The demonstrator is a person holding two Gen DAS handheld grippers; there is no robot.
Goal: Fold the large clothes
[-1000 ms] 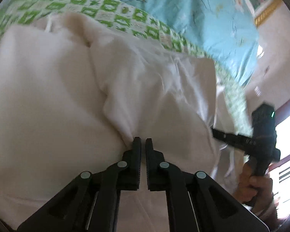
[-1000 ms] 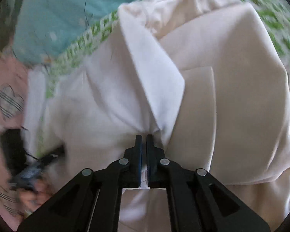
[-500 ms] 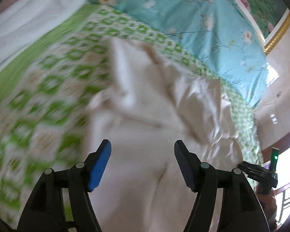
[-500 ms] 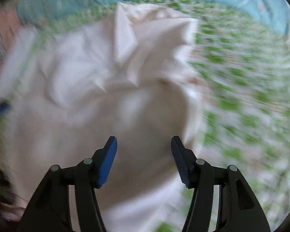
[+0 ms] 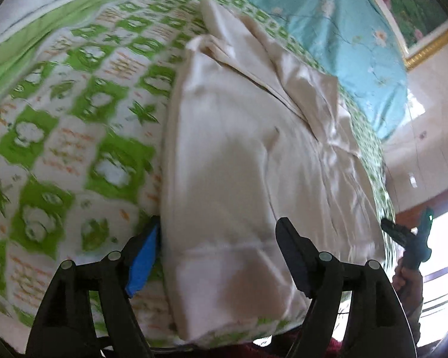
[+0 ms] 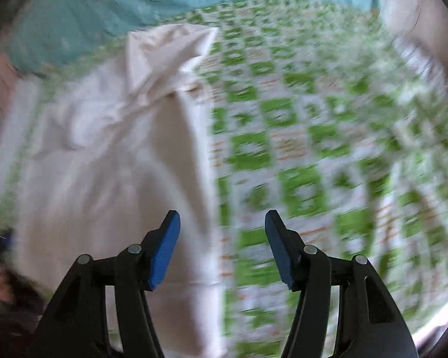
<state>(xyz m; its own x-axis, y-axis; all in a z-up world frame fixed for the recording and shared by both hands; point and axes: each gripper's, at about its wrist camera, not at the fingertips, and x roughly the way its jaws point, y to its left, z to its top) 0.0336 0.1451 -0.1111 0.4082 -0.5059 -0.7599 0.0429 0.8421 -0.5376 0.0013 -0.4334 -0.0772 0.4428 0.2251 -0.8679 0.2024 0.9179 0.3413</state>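
Both grippers, left [image 5: 221,256] and right [image 6: 222,250], are being spread, empty, over the cream garment [image 5: 239,161]; loose folds risk being dragged apart.

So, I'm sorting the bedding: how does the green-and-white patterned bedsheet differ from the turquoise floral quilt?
The green-and-white patterned bedsheet carries a checked pattern of green blocks; the turquoise floral quilt is plain blue with scattered blossoms. The bedsheet lies directly under the cream folded garment; the quilt lies beyond it, along the sheet's far edge. Both are spread on the same bed.
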